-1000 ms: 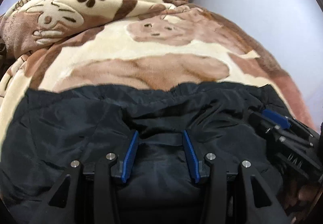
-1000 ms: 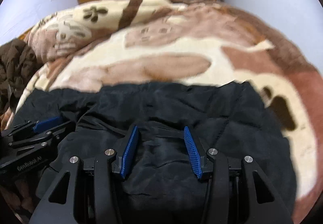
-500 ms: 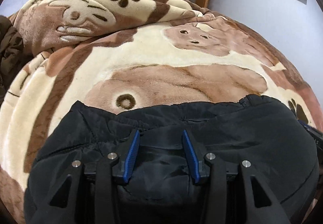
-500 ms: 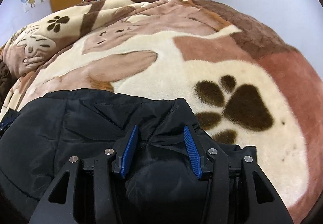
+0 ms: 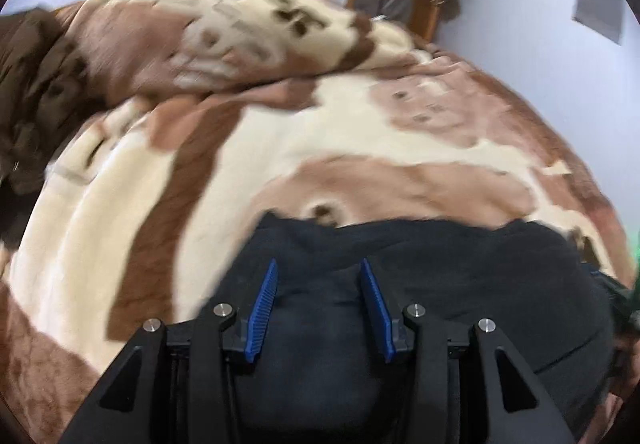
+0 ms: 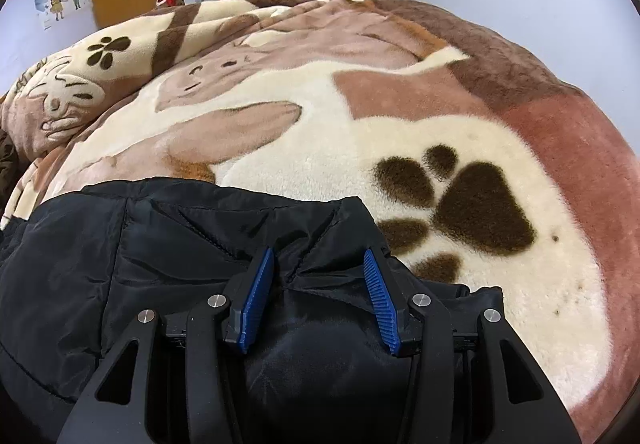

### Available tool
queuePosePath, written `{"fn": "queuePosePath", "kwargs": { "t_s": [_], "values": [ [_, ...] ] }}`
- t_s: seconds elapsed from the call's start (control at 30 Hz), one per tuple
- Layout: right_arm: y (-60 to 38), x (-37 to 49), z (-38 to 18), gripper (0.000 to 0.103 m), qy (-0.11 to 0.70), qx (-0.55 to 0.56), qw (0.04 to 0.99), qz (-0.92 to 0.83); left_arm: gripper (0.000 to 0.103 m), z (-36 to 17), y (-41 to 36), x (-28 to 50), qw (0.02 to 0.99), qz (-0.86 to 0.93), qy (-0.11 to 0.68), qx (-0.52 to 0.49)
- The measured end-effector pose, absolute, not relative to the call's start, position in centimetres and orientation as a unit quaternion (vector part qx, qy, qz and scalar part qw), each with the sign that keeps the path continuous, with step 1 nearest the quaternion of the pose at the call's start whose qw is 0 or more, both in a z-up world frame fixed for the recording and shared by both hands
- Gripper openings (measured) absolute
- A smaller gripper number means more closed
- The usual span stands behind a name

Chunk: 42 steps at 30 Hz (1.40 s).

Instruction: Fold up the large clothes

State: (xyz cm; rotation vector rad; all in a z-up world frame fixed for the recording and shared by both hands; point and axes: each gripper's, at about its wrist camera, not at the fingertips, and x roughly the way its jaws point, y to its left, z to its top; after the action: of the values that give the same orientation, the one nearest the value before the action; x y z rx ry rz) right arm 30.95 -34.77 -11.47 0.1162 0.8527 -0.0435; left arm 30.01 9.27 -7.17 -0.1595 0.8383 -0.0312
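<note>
Black jacket [image 6: 120, 264] bunched on the blanket-covered bed [image 6: 440, 132].
Left gripper [image 5: 318, 308] and right gripper [image 6: 318, 300] each have jaws clenched on a thick fold of it.

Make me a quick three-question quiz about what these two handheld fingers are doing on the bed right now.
1. True or false: a bunch of the black jacket sits between the blue pads of the right gripper.
2. What big dark shape is printed on the blanket just right of the jacket: A) star, B) paw print, C) flower?
3. Which view is blurred, the left gripper camera or the right?

Key: 1 true; 2 B; 3 left.
</note>
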Motion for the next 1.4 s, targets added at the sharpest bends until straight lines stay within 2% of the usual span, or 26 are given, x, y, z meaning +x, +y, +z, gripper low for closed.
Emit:
{"fn": "queuePosePath", "kwargs": {
  "t_s": [0.2,0.47,0.7,0.93,1.1,1.23,1.4],
  "values": [
    [-35.1,31.0,-12.0,0.047,0.41,0.061,0.91,-0.02,0.047,-10.5,9.7,30.7,0.909,-0.008,0.404,-0.101],
    [-35.1,31.3,-12.4,0.047,0.411,0.063,0.909,-0.021,0.047,-11.6,9.6,31.1,0.909,-0.007,0.403,-0.106],
    [-34.6,29.8,-8.3,0.047,0.417,0.062,0.906,-0.033,0.047,-8.6,9.6,30.5,0.904,0.005,0.418,-0.088],
    [-29.3,26.4,-3.0,0.047,0.363,0.077,0.927,0.051,0.046,-3.7,7.2,27.7,0.923,-0.044,0.37,-0.091],
    [-23.9,28.3,-5.6,0.047,0.395,0.039,0.913,0.096,0.046,-5.0,2.1,28.8,0.914,-0.094,0.391,-0.056],
    [-23.8,30.3,-8.7,0.047,0.422,0.041,0.901,0.096,0.047,-8.1,1.2,30.4,0.905,-0.084,0.412,-0.056],
    [-23.7,30.9,-10.9,0.047,0.424,0.033,0.9,0.093,0.047,-9.3,0.0,30.8,0.908,-0.073,0.41,-0.041]
  ]
}}
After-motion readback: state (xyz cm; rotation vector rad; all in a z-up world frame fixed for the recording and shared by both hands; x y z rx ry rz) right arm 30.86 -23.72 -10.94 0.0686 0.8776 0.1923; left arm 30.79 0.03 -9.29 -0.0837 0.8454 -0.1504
